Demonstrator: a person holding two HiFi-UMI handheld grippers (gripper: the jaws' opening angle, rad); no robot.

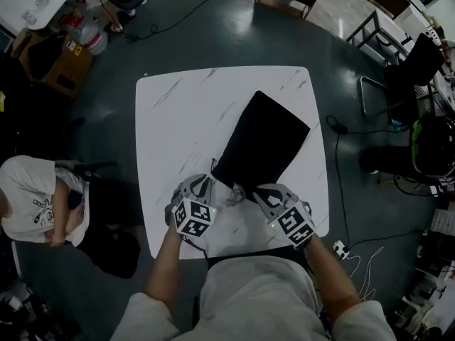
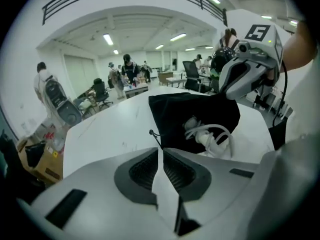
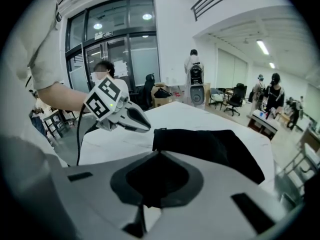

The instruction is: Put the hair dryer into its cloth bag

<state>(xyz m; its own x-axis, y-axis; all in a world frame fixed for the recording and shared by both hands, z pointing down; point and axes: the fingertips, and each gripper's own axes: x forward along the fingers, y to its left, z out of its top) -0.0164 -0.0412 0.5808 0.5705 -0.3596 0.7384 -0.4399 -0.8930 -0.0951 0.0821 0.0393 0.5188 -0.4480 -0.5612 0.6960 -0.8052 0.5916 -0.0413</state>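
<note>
Desk [image 1: 170, 112], white with marbling, is carrying everything; both tools are working at its near edge.

Black cloth bag [image 1: 263, 144] is lying flat on the desk. It is stretching away ahead of both tools, with its mouth end facing them.

Right tool [image 3: 159, 153] is holding the bag. Its jaws are closing on black fabric at the mouth edge, and the cloth is filling the space between the pads.

Left tool [image 2: 160, 149] is sitting just beside the right tool, at the other side of the mouth. Its jaws are pressing together with no gap showing.

White coiled cable [image 2: 215, 136] of the hair dryer is spilling out at the mouth, just ahead of the left tool and between the two tools. Only this cable is showing; the rest of the dryer cannot be made out.

Thin black drawstring [image 2: 155, 139] is running from its knobbed end, just ahead of the left tool, to the line where those jaws meet. Whether it is pinched there cannot be told.
</note>
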